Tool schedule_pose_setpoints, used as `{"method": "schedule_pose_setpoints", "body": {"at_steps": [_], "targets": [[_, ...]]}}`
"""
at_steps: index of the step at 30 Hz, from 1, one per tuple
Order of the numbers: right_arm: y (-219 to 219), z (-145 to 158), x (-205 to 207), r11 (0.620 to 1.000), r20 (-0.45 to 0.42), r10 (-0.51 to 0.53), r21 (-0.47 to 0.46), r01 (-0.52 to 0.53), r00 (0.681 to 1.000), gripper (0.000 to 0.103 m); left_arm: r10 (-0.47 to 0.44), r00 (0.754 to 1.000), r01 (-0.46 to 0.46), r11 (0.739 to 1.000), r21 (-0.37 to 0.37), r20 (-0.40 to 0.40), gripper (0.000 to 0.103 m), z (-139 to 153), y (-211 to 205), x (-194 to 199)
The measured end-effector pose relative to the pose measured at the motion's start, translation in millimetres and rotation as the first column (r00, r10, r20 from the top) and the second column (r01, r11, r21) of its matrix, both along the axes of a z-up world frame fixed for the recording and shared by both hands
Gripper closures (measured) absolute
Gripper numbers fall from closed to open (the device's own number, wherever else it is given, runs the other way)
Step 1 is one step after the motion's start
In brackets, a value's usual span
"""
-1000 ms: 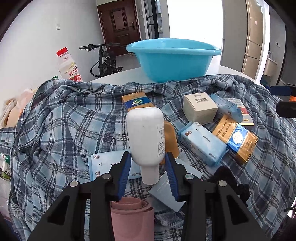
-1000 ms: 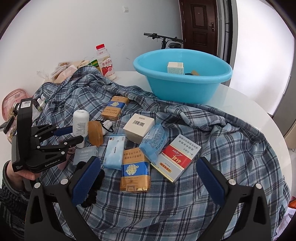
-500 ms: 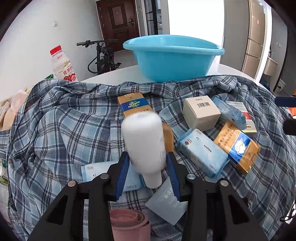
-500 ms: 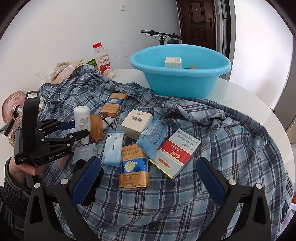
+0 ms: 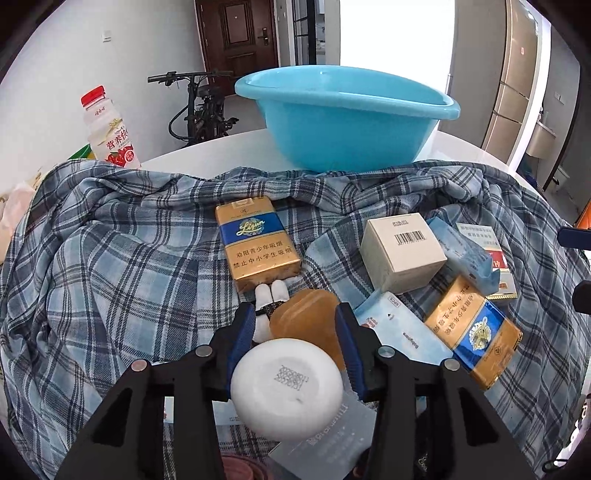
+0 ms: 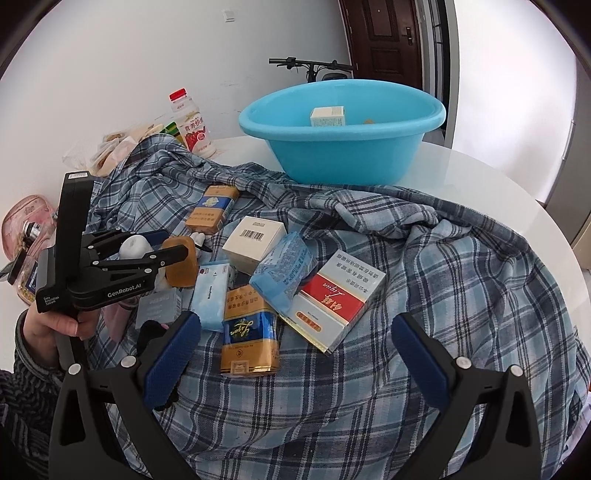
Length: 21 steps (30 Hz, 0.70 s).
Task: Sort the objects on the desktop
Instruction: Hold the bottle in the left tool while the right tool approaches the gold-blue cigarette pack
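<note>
Where plaid shirt [image 5: 122, 266] lies, white table [image 6: 480, 177].

A white wall [image 6: 129, 55] fills the left of both views, with a light switch [image 5: 106, 36] at eleven o'clock in the left view. At twelve o'clock stands a dark brown door [image 5: 238, 33], a black bicycle [image 5: 201, 107] parked before it on a grey floor [image 5: 243, 114]. Bright daylight pours through an opening [image 5: 395, 40] right of the door. Pale cabinets [image 5: 517, 85] stand at two o'clock. The round desk [image 6: 498, 192] is white and glossy.
</note>
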State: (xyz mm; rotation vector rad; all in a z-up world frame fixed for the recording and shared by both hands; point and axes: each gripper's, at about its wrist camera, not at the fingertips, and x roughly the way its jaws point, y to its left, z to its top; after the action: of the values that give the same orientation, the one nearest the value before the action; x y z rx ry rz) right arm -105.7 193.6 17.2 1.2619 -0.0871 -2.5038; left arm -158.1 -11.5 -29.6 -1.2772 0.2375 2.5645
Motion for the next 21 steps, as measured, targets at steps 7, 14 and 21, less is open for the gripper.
{"method": "schedule_pose_setpoints", "body": {"at_steps": [7, 14, 21], "targets": [[2, -1, -1, 1.0, 0.006, -0.007, -0.005, 0.007, 1.0, 0.0, -0.008, 0.999, 0.008, 1.0, 0.008, -0.035, 0.062, -1, -3, 9], [-5, 3, 3, 1.0, -0.006, 0.007, -0.005, -0.007, 1.0, 0.0, -0.013, 0.997, 0.013, 1.0, -0.005, -0.075, 0.062, 12, -6, 24], [-13, 8, 13, 1.0, -0.03, 0.028, -0.004, -0.029, 0.999, 0.0, -0.031, 0.996, 0.032, 0.999, 0.008, -0.088, 0.062, 27, -13, 43]]}}
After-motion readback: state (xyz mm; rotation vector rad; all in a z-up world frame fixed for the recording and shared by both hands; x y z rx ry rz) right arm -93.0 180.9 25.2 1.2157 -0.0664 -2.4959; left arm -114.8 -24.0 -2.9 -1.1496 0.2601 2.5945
